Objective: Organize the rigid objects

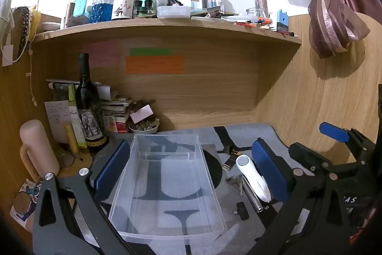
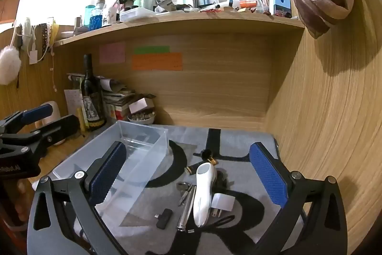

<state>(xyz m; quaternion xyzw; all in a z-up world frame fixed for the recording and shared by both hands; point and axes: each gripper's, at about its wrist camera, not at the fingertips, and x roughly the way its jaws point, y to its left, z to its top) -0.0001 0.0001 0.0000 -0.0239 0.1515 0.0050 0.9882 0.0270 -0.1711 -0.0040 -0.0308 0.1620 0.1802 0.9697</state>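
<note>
Open right hand-held gripper hovers over white device.

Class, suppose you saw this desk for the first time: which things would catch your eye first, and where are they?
Probably the empty clear plastic bin in the middle of the grey mat, with the white handheld device lying among small items to its right. The dark wine bottle stands at the back left, under a crowded shelf. Both open grippers, left gripper and right gripper, frame the scene.
</note>
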